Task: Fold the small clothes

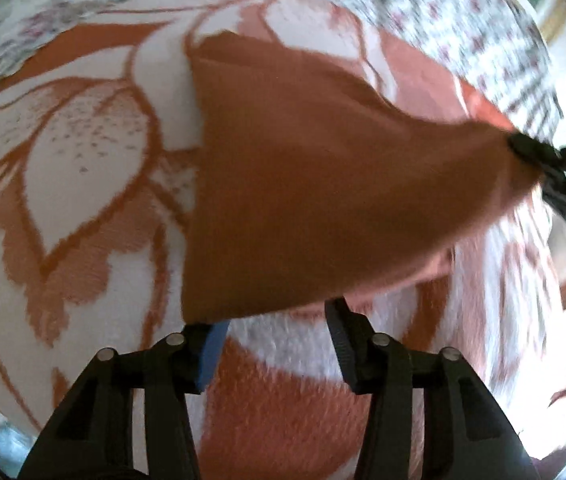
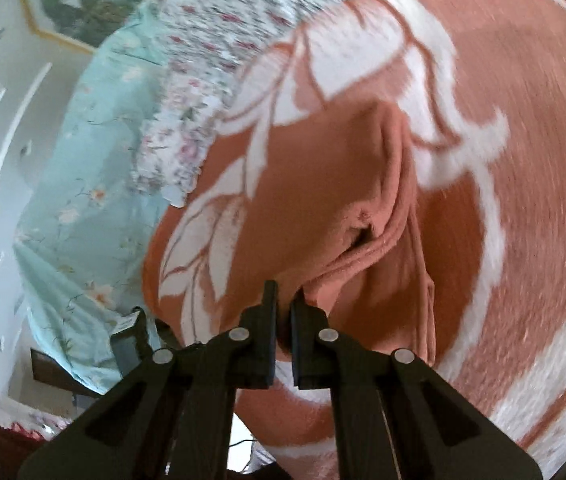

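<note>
Orange cloth pulled up off the flowered blanket

The right gripper [image 2: 285, 308] pinches a corner of the orange cloth [image 1: 315, 200], its fingers nearly closed on the fabric. The left gripper [image 1: 271, 320] stands wide apart just below the cloth's near edge, holding nothing. The blanket [image 1: 63, 168] lies underneath; a teal sheet [image 2: 83, 184] sits at nine o'clock.

No legible text, labels, brands or numbers in either view. Blanket [image 1: 83, 168] and sheets [image 2: 83, 200] carry floral patterns only, no lettering.
</note>
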Demonstrator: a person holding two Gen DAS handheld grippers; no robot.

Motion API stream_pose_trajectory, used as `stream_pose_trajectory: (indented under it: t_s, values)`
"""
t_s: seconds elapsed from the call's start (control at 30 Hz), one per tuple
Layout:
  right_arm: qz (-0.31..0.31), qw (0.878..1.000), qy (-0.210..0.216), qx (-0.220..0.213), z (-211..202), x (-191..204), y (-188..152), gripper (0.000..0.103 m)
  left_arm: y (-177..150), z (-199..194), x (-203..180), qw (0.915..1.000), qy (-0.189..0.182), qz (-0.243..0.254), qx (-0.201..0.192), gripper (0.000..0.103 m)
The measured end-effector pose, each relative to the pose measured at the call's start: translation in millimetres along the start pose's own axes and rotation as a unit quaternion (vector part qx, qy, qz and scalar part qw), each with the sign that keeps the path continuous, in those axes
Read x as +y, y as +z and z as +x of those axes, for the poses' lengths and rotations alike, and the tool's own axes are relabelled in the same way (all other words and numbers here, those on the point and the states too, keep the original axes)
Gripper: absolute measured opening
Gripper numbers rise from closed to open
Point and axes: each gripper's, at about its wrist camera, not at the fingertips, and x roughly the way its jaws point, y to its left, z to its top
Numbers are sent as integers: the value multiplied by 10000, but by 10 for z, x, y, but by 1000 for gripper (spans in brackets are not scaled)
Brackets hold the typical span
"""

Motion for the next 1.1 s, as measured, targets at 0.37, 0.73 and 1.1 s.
stream_pose_trajectory:
  t_s: [0.37, 0.73, 1.1]
  values:
    - [-66, 9993, -326, 189, 27, -248, -193, 5, -61, -125, 99, 9967, 489, -644, -1, 39]
    - [-98, 9998, -185, -74, -53, -76, -38, 5, 179, -36, 191, 9971, 529, -543, -48, 31]
    - [-313, 9790, -1929, 589, 466, -633, -529, 4, 74, 272, 429, 9964, 250, -349, 729, 29]
